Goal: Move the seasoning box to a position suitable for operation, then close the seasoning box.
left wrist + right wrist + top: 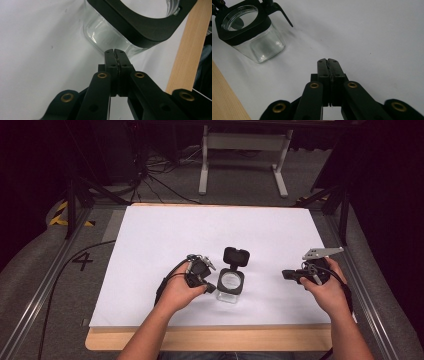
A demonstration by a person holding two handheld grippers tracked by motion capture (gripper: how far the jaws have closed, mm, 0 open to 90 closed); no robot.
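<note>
Two closed grippers near an open jar

The left gripper (115, 51), jaws pressed together and empty, nearly touches the square clear glass jar with black collar (110, 37) just ahead. The right gripper (328, 60), also pinched closed and empty, sits well off. I think grabbing comes next; jaws must open.

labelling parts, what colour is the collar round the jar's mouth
Black, on a clear glass jar; the collar shows best in the right gripper view.

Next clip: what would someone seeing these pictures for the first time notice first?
A clear glass jar with a black collar stands open near the middle of the white sheet, its black lid flipped back behind it. The left gripper sits right beside the jar with its fingers closed on nothing, their tips close to the glass. The right gripper, also closed, hangs farther off to the side.
</note>
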